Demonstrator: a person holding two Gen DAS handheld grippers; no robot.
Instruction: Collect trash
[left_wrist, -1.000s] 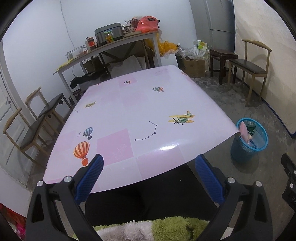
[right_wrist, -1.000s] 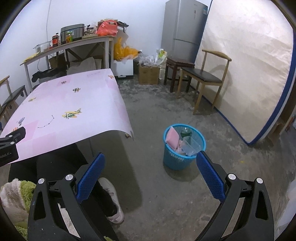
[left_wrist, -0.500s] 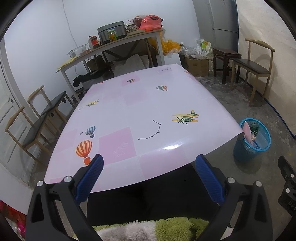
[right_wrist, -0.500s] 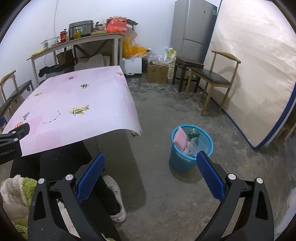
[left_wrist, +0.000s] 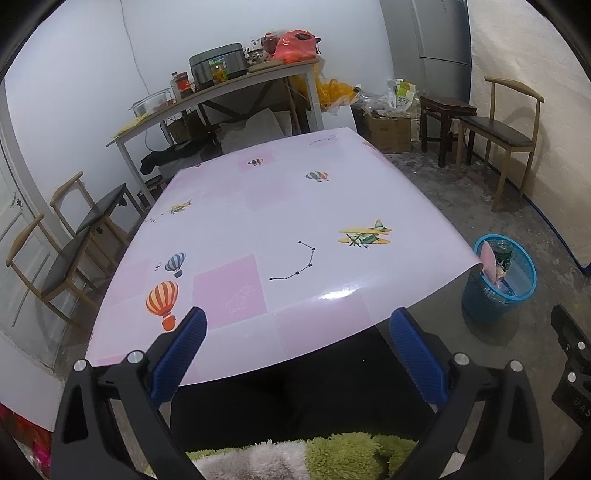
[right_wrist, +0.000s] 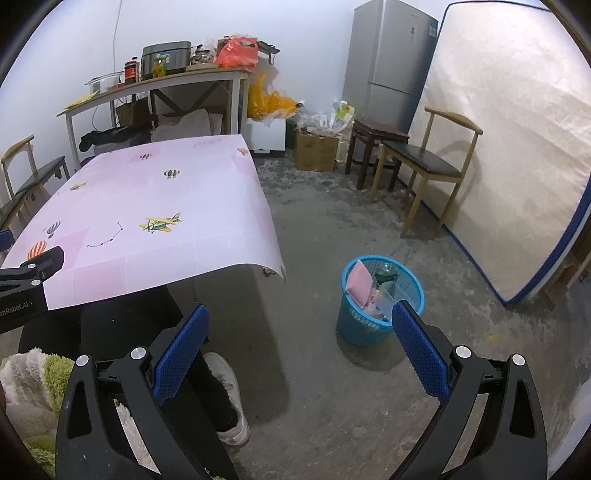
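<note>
A blue mesh waste basket (right_wrist: 380, 302) stands on the concrete floor right of the table; it also shows in the left wrist view (left_wrist: 498, 284). It holds a pink packet (right_wrist: 357, 282), a green bottle (right_wrist: 385, 273) and clear plastic. My left gripper (left_wrist: 295, 350) is open and empty, held over the near edge of the table with the pink cloth (left_wrist: 258, 229). My right gripper (right_wrist: 299, 343) is open and empty, above the floor in front of the basket. The cloth carries only printed balloons and planes.
A chair (right_wrist: 424, 166), a stool (right_wrist: 376, 144), a cardboard box (right_wrist: 316, 153), a fridge (right_wrist: 391, 62) and a leaning mattress (right_wrist: 509, 147) stand at the right. A cluttered side table (left_wrist: 221, 99) is behind. Two chairs (left_wrist: 66, 236) stand left. The person's legs and shoe (right_wrist: 225, 395) are below.
Both grippers have drifted back and slightly up, so the table and the basket sit a little farther into view. Both stay open and empty.
</note>
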